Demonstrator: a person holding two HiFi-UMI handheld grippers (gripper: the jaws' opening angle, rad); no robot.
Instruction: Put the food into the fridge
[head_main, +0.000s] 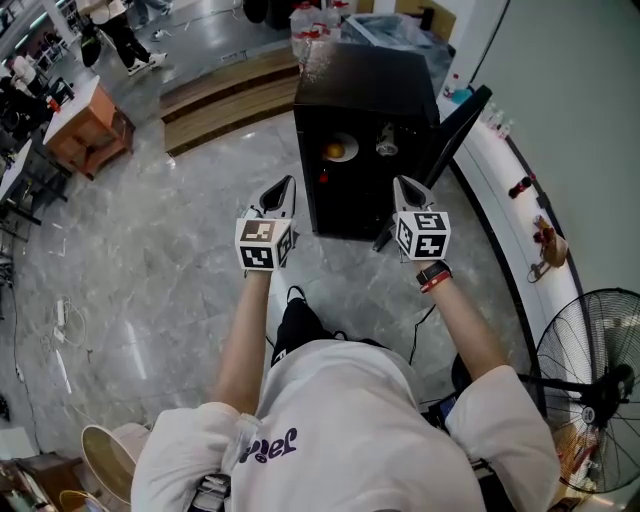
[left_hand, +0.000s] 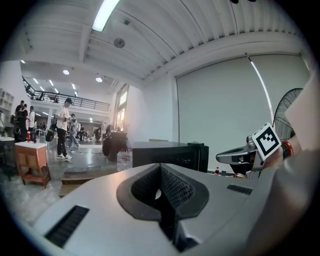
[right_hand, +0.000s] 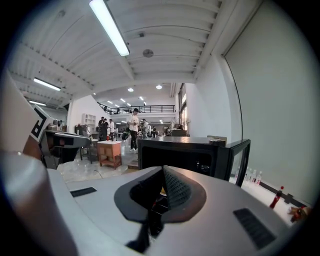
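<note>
Grey marbled floor (head_main: 150, 270), glossy; on it stands one boxy black fridge (head_main: 365, 80), its single door (head_main: 455, 130) swung open to my right. I count two items on its shelf: a round orange food (head_main: 335, 151) on a pale plate, and a pale object (head_main: 386, 147) beside it that I cannot identify. I hold two grippers level before the opening. Left gripper (head_main: 280, 190): ribbed dark pads pressed together, nothing between. Right gripper (head_main: 408, 188): likewise closed and empty. Food lies inside the fridge, beyond both fingertips, untouched.
</note>
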